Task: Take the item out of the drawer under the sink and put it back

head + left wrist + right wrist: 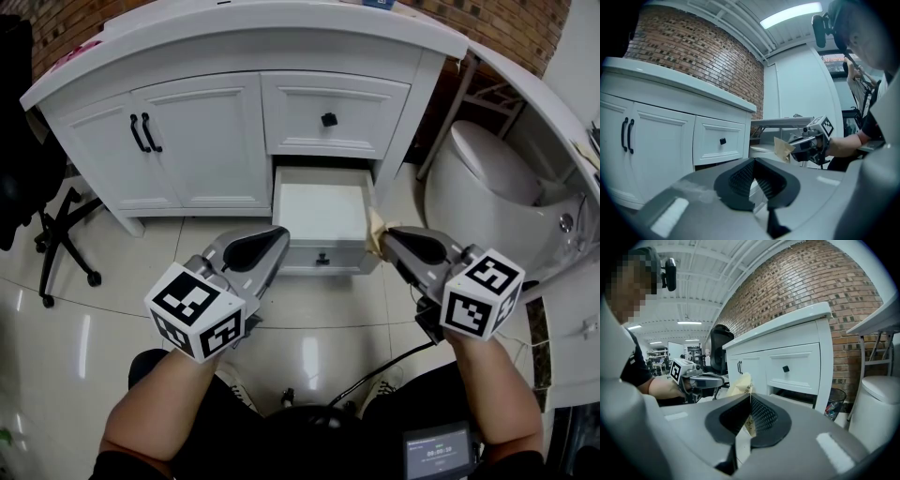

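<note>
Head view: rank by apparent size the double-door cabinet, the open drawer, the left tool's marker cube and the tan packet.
1. double-door cabinet
2. open drawer and marker cube on the left tool: about alike; the cube is nearer the camera, so unranked
3. tan packet in the right tool

I am working in a bathroom corner built inside a big workshop hall. I see a white vanity cabinet [202, 141] under a pale countertop [234, 42], a toilet [487, 178] beside it, glossy floor tiles [112, 309] and a brick wall [693, 51] behind. Past the corner I see a bare ceiling with strip lights [790, 15], an office chair [721, 338] and a cluttered work area [656, 357] far back.
</note>
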